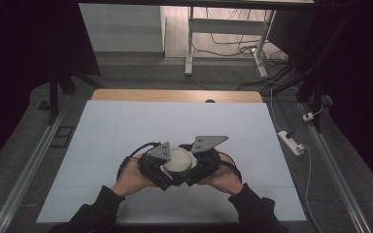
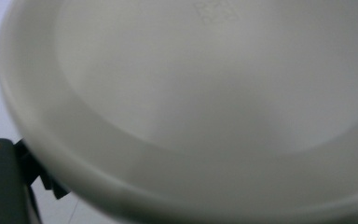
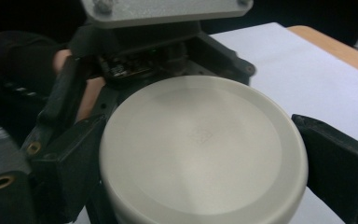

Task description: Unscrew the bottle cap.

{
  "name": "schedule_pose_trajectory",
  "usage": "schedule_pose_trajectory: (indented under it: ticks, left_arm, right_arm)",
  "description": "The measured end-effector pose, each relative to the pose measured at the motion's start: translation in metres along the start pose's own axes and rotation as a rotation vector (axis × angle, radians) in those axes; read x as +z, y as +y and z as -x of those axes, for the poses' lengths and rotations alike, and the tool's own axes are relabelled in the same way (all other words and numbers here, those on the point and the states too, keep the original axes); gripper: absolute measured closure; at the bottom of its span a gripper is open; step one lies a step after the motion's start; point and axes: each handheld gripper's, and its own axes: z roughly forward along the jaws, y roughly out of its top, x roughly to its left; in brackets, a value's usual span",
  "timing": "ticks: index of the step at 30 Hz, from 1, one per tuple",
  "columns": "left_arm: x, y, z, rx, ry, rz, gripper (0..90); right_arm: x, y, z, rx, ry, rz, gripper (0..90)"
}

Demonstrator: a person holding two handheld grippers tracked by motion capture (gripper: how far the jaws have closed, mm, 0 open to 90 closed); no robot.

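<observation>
Over the white table [image 1: 126, 131], the round white lid [image 1: 178, 159] sits between both grippers, the right gripper [image 3: 205, 158] closed on its rim, the left gripper [image 1: 156, 165] unclear, so uneven pulling could drop it.

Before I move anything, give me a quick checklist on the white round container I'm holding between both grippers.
1. Right hand-held gripper jaws on either side of the white round container: ok.
2. Left hand-held gripper right up against the container: ok; whether its jaws clamp it, cannot tell.
3. Lid seated flat, no gap showing: ok.
4. Container lifted off the white mat or resting on it: cannot tell.
5. Both hands steady on the grippers, left hand: ok.
</observation>
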Motion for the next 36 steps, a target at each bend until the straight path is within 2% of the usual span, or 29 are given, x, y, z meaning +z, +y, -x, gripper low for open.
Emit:
schedule_pose_trajectory:
  ticks: [2,3,4,5,6,8,9,10,11,12,14,15,17,18,19,20,21,23,27,31,33,36]
  left_arm:
    - [-0.001,0.0,0.001,0.023,-0.047,0.008,7.4]
    - [-0.001,0.0,0.001,0.023,-0.047,0.008,7.4]
    - [-0.001,0.0,0.002,0.043,-0.07,0.006,7.4]
    - [-0.001,0.0,0.002,0.043,-0.07,0.006,7.4]
    - [-0.001,0.0,0.002,0.051,-0.081,0.008,7.5]
    - [0.0,0.0,0.003,0.07,-0.111,0.011,7.4]
    - [0.0,0.0,0.004,0.074,-0.117,0.01,7.4]
    - [0.001,0.0,0.004,0.07,-0.114,0.008,7.4]
    - [0.002,0.0,0.003,0.051,-0.092,0.011,7.4]
    - [0.002,0.0,0.003,0.051,-0.092,0.011,7.4]
    - [0.001,0.0,0.001,0.026,-0.056,0.011,7.4]
    - [-0.001,0.0,0.0,-0.006,-0.011,0.009,7.4]
    - [-0.002,-0.001,-0.003,-0.046,0.031,0.009,7.4]
    - [-0.002,-0.001,-0.003,-0.046,0.031,0.009,7.4]
    - [-0.003,-0.001,-0.004,-0.065,0.05,0.011,7.4]
    - [-0.003,-0.001,-0.005,-0.101,0.086,0.017,7.4]
    - [-0.003,-0.002,-0.005,-0.113,0.104,0.014,7.4]
    - [-0.003,-0.002,-0.005,-0.122,0.113,0.012,7.4]
    - [-0.002,-0.001,-0.004,-0.124,0.121,0.002,7.4]
    - [-0.003,0.0,-0.003,-0.105,0.112,-0.003,7.4]
    - [-0.003,0.0,-0.003,-0.098,0.101,0.0,7.4]
    - [-0.002,-0.002,-0.004,-0.067,0.04,0.007,7.4]
  right_arm:
    - [-0.001,0.0,0.001,-0.01,0.039,0.005,7.0]
    - [-0.001,0.0,0.001,-0.01,0.039,0.005,7.0]
    - [-0.003,0.0,0.002,-0.024,0.081,0.004,7.0]
    - [-0.003,0.0,0.002,-0.024,0.081,0.004,7.0]
    - [-0.004,-0.001,0.003,-0.044,0.124,0.005,6.9]
    - [-0.005,-0.002,0.006,-0.062,0.181,0.013,6.8]
    - [-0.005,-0.002,0.006,-0.062,0.181,0.013,6.8]
    - [-0.005,-0.004,0.008,-0.06,0.202,0.019,6.6]
    - [-0.005,-0.005,0.009,-0.043,0.2,0.021,6.4]
    - [-0.005,-0.005,0.009,-0.043,0.2,0.021,6.4]
    - [-0.006,-0.004,0.008,-0.036,0.151,0.013,5.5]
    - [-0.007,-0.002,0.008,-0.027,0.103,0.005,1.2]
    - [-0.008,0.0,0.006,-0.002,0.048,-0.009,0.5]
    - [-0.007,0.001,0.006,0.014,0.021,-0.011,0.3]
    - [-0.007,0.001,0.006,0.014,0.021,-0.011,0.3]
    - [-0.006,0.002,0.004,0.04,-0.045,-0.016,0.5]
    - [-0.004,0.002,0.003,0.044,-0.079,-0.02,1.1]
    - [-0.002,0.002,0.002,0.038,-0.137,-0.022,2.6]
    - [0.002,0.001,0.001,0.056,-0.132,-0.003,6.1]
    - [0.003,0.001,-0.002,0.039,-0.137,0.01,7.1]
    - [0.002,0.001,-0.003,0.032,-0.124,0.003,7.3]
    - [0.0,0.001,-0.001,0.029,-0.085,-0.009,7.3]
